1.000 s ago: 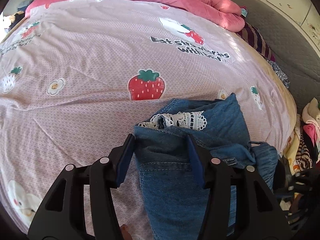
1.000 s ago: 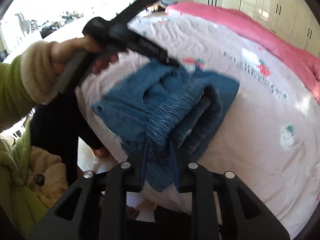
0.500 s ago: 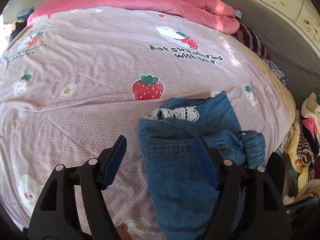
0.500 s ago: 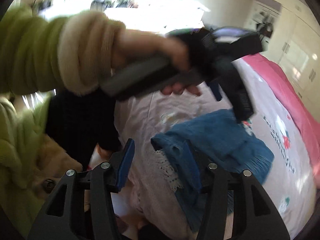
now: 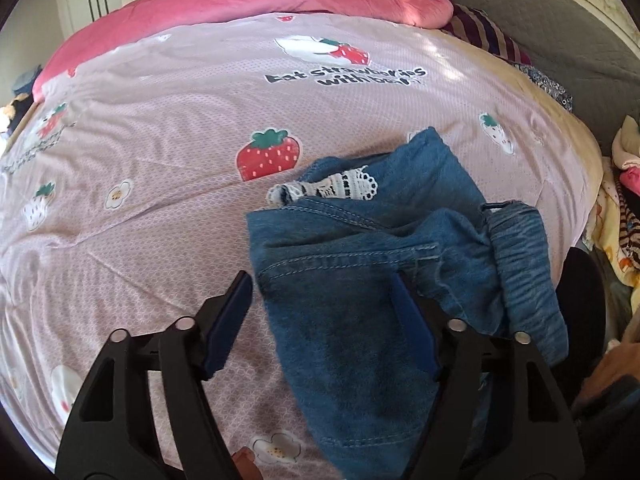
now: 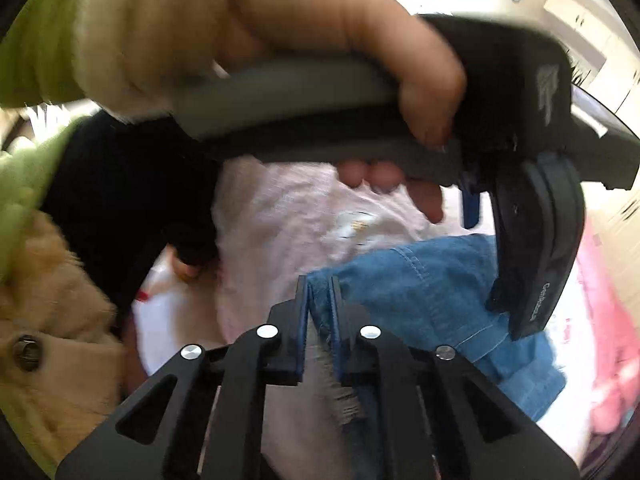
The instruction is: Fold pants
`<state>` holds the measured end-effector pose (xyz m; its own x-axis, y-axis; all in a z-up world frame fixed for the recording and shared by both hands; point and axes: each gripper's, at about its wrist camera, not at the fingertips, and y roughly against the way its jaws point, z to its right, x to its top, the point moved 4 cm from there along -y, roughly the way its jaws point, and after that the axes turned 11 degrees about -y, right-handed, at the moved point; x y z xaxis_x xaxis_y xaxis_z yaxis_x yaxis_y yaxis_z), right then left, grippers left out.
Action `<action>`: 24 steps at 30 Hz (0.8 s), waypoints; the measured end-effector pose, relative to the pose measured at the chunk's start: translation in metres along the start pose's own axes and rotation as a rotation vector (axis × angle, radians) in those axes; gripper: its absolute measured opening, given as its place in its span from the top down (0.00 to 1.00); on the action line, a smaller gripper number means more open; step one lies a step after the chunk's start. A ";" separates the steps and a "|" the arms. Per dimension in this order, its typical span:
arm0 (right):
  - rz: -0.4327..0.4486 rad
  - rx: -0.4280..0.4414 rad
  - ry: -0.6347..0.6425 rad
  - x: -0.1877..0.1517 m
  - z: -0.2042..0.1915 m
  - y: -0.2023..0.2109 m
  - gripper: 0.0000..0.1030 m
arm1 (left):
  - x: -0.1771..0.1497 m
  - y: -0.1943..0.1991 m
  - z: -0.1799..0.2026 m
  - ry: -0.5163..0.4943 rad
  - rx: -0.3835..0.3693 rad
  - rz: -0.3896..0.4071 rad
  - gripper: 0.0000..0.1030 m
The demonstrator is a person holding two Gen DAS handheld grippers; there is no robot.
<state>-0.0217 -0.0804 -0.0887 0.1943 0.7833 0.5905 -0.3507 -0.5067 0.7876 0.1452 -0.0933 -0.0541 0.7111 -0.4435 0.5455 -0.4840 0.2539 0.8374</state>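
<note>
The denim pants (image 5: 360, 280) lie bunched on the strawberry-print bedsheet (image 5: 160, 160) near the bed's edge, a white lace trim (image 5: 332, 188) showing at their far fold. The left gripper (image 5: 320, 320) hangs over them with its 2 jaws apart, the right-hand pad against the denim and the other clear. The right gripper (image 6: 320, 304) is clamped on a fold of the pants' edge, close under the person's left hand (image 6: 340, 52).

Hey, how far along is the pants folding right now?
Mostly done: the denim pants lie in a compact folded bundle on the strawberry bedsheet, lace trim showing. In hand: the right gripper is shut on a denim edge, while the left gripper straddles the bundle, open. Left: tidy the rumpled waistband and let go.
</note>
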 end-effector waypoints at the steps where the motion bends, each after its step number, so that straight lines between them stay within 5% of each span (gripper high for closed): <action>1: 0.000 0.026 -0.002 -0.003 -0.003 0.001 1.00 | 0.001 -0.002 0.000 0.005 0.000 0.000 0.41; 5: -0.011 -0.033 -0.019 -0.011 -0.009 -0.005 1.00 | 0.003 -0.006 -0.001 0.022 -0.008 0.004 0.41; 8: 0.089 -0.032 -0.091 -0.005 -0.003 0.016 0.98 | 0.002 -0.005 -0.001 0.025 -0.010 0.005 0.41; 10: 0.125 -0.083 -0.082 -0.001 0.003 0.022 0.72 | 0.002 -0.005 -0.001 0.026 -0.010 0.004 0.41; 12: 0.115 -0.123 -0.054 0.002 0.008 0.020 0.63 | 0.002 -0.005 -0.001 0.028 -0.010 0.004 0.41; 15: 0.062 -0.161 -0.034 -0.002 0.015 0.007 0.67 | 0.001 -0.005 -0.001 0.030 -0.008 0.006 0.41; 19: 0.015 -0.139 -0.030 -0.011 0.012 -0.007 0.87 | 0.000 -0.005 -0.002 0.036 -0.011 0.002 0.41; 24: 0.040 -0.099 -0.074 -0.015 0.015 0.007 0.89 | 0.002 -0.008 -0.003 0.040 -0.016 -0.002 0.39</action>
<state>-0.0137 -0.1013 -0.0892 0.2439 0.7327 0.6353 -0.4478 -0.4960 0.7439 0.1521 -0.0934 -0.0596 0.7319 -0.4094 0.5447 -0.4746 0.2674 0.8386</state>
